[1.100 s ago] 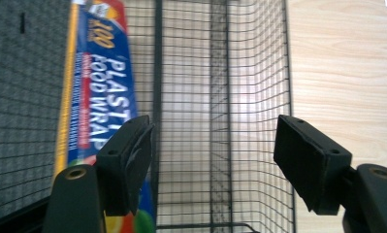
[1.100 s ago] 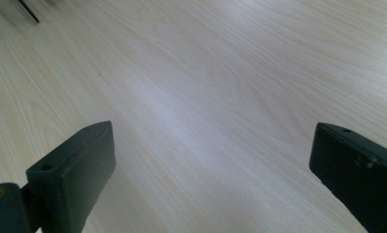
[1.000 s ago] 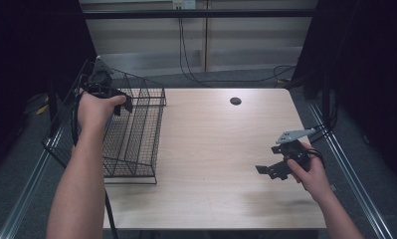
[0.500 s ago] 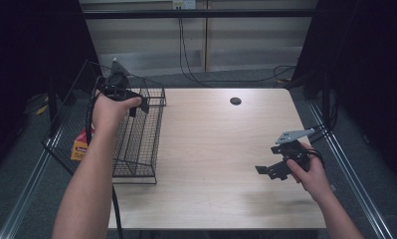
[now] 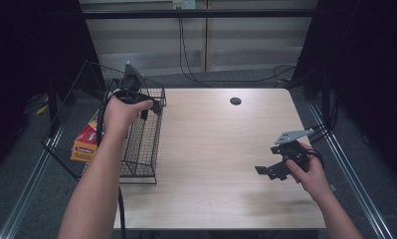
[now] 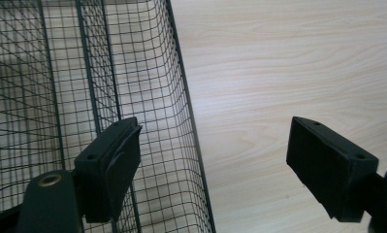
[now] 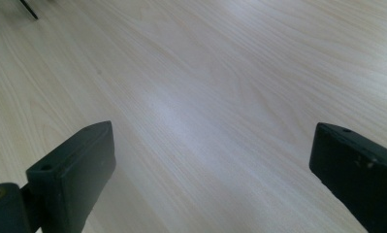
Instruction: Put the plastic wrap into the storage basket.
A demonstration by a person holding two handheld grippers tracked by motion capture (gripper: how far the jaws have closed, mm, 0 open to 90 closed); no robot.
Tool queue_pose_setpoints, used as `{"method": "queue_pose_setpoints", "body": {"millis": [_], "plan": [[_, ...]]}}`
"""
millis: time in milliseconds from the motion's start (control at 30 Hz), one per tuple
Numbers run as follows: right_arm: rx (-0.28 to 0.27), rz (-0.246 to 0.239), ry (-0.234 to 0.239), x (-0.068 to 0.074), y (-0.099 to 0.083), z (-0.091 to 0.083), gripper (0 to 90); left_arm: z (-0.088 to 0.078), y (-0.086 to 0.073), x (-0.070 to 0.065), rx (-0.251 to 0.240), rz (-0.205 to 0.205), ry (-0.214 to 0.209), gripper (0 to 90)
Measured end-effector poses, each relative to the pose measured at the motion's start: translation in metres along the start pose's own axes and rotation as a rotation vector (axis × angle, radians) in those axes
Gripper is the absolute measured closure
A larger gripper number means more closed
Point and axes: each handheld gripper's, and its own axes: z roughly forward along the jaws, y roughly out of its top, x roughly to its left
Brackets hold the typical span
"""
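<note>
Left gripper (image 5: 153,105), jaws spread and empty, is lifting clear of the basket (image 5: 136,164), box (image 5: 85,142) now lying inside, deposit apparently done; right gripper (image 5: 268,171) is idling agape over the table (image 5: 221,149).

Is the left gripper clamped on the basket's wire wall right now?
No: in the left gripper view the left gripper has its jaws wide apart, one inside the wire basket, one over the bare table.

pale wood-grain table (image 5: 211,149) with soft sheen, black wire-mesh basket (image 5: 141,144), matt black jaws, glossy printed carton (image 5: 85,142)
</note>
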Motion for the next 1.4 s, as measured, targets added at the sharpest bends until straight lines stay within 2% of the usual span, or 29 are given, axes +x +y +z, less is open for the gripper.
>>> {"method": "queue_pose_setpoints", "body": {"millis": [667,800,833,1100,1133,1200,1400], "plan": [[0.005,-0.001,0.0,0.002,0.0,0.001,2.8,0.015,-0.01,-0.024,-0.001,0.093,-0.079,17.4],[0.006,0.0,0.002,0.003,0.0,0.001,2.8,0.018,-0.013,-0.03,0.007,0.137,-0.094,17.2],[0.003,-0.005,0.005,0.002,0.0,0.001,2.8,0.019,-0.013,-0.032,0.001,0.132,-0.099,17.1],[0.008,-0.005,0.006,0.003,0.0,0.001,2.8,0.023,-0.019,-0.045,0.009,0.195,-0.143,16.5],[0.009,-0.005,0.006,0.003,0.0,0.001,2.8,0.025,-0.02,-0.047,0.0,0.186,-0.147,16.4],[0.008,-0.003,0.012,0.003,0.0,0.002,2.8,0.025,-0.021,-0.049,0.014,0.207,-0.157,16.2],[0.011,-0.001,0.01,0.004,-0.001,0.002,2.8,0.032,-0.029,-0.06,0.013,0.251,-0.192,15.9]]}}
